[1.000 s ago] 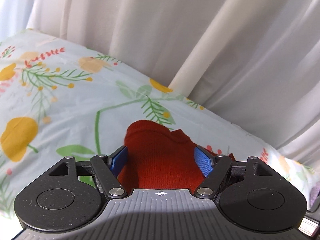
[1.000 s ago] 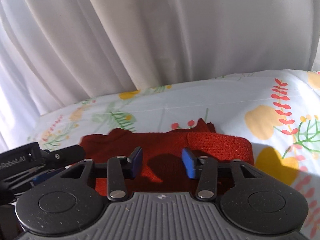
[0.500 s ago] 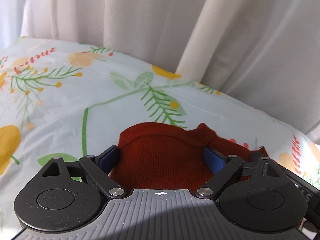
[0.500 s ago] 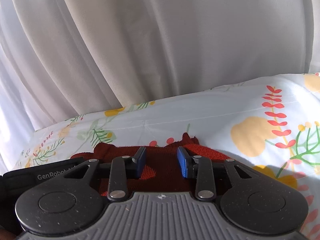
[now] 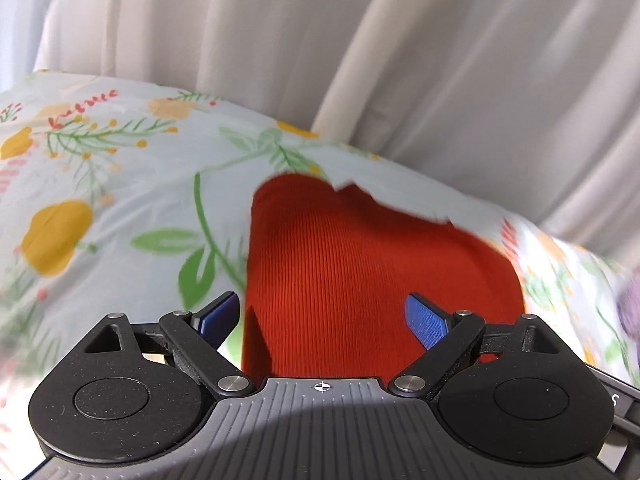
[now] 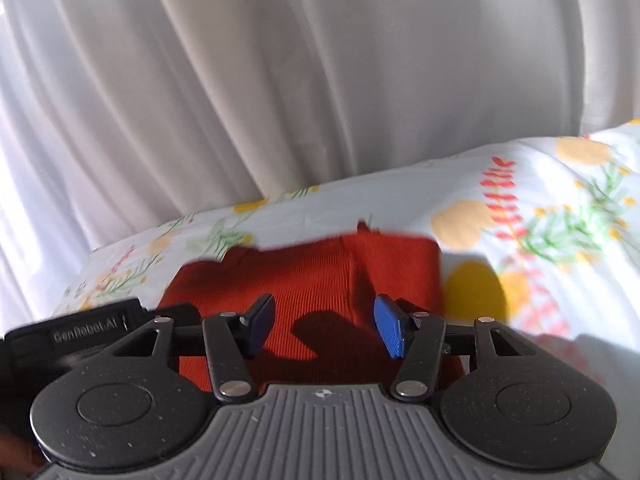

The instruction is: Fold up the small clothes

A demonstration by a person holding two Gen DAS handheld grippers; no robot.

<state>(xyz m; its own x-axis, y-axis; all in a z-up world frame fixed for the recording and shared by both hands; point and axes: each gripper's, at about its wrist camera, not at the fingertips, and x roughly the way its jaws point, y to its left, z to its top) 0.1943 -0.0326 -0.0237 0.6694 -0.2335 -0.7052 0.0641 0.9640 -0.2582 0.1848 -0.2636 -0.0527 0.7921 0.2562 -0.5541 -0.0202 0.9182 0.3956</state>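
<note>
Since a second ago both grippers have been drawn back. The left gripper (image 5: 322,318) is spread wide and empty; the right gripper's (image 6: 324,326) jaws are opening, nothing pinched. The red knit garment (image 5: 360,264) lies folded on the floral sheet (image 5: 120,184); soft, light, limp, it is probably best taken at an edge, though blur hides detail.

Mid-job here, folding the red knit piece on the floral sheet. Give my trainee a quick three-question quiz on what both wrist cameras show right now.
1. True or false: the left gripper is clamped on the red knit garment.
2. What lies directly under the garment: A) a bare wooden table, B) a floral sheet, C) a plastic tray?
3. In the right wrist view, what hangs behind the sheet?

Key
1. False: its blue pads stand wide apart, over the cloth without pressing it.
2. B.
3. A white curtain. Also, the right gripper is opening, with the garment below it and nothing pinched.
</note>
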